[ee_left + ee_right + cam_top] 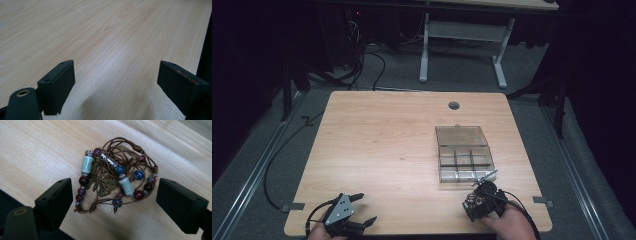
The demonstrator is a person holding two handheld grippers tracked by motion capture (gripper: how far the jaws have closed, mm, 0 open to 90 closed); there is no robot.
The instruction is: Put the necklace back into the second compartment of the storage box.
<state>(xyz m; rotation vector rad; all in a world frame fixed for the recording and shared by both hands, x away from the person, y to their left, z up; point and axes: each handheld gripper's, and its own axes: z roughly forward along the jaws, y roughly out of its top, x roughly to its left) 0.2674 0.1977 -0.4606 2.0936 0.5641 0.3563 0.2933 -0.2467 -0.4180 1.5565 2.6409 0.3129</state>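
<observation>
Bracelet (pixel 113 176) not yet grasped, box (pixel 464 161) waiting open.
Left tongs (pixel 360 209) spread wide over bare worktop (pixel 377 140) near its near-left corner, holding nothing; right tongs (pixel 112 195) parted either side of bracelet by near-right edge, nothing gripped; box just beyond, compartments seemingly unfilled; pickup and placement probably both remaining.

Left tongs (pixel 364 209), right tongs (pixel 110 195): jaws apart.

The table (pixel 377 150) is light wood with wavy lines. The box (pixel 464 152) is see-through and grey. The bracelet (pixel 115 173) has brown string, dark red, blue and pale green beads, and a gold-brown butterfly.
</observation>
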